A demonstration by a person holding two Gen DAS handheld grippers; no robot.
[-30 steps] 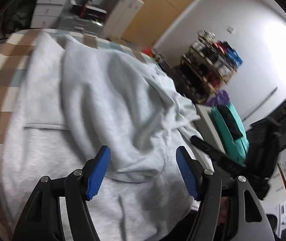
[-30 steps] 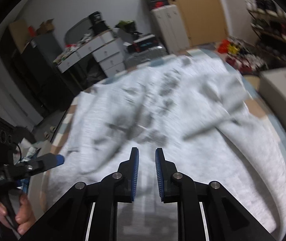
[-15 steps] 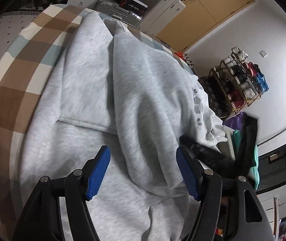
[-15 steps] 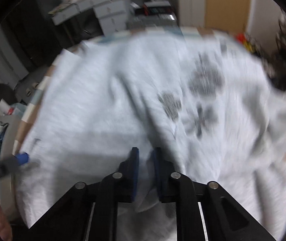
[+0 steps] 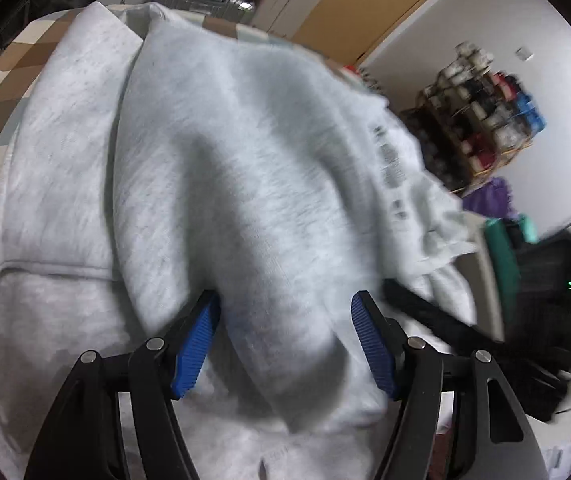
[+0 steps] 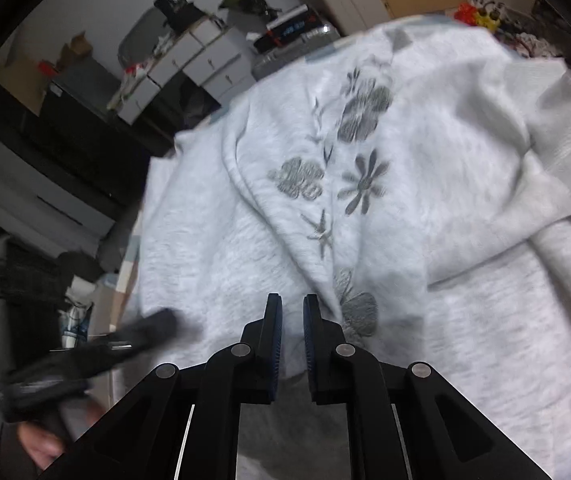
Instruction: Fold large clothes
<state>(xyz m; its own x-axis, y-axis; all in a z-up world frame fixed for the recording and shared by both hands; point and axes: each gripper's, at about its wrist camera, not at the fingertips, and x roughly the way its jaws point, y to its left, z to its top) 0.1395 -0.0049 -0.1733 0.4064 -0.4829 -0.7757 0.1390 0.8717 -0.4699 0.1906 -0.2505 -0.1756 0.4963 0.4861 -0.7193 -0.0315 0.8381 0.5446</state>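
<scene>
Here, a large pale grey sweatshirt (image 5: 213, 184) is lying spread and partly folded over a bed (image 5: 1, 80) covered with a brown, white and pale blue checked sheet; the garment is covering most of the surface, with the checked sheet showing only along the far left edge in the left wrist view. The left gripper (image 5: 285, 332) is pointing down at a thick folded ridge of fabric; its jaws are standing about half open and have just been closing a little, with the ridge lying between the blue pads (image 5: 195, 344) but not visibly pressed by them. The right gripper (image 6: 289, 332) is hanging over the near part of the sweatshirt (image 6: 405, 208), beside a fold bearing grey embroidered flowers (image 6: 361, 184); its jaws are nearly shut with a narrow slot between them, having just been closing, and whether any cloth is pinched there cannot be told from this view. In the right wrist view the left gripper (image 6: 141, 330) is appearing blurred at the lower left edge of the bed, with part of a hand (image 6: 41, 446) below it; a ribbed hem or cuff (image 6: 565, 136) is lying toward the far right edge. Beyond the bed, white drawers (image 6: 201, 64) and a shoe rack (image 5: 485, 120) are standing against the walls.
</scene>
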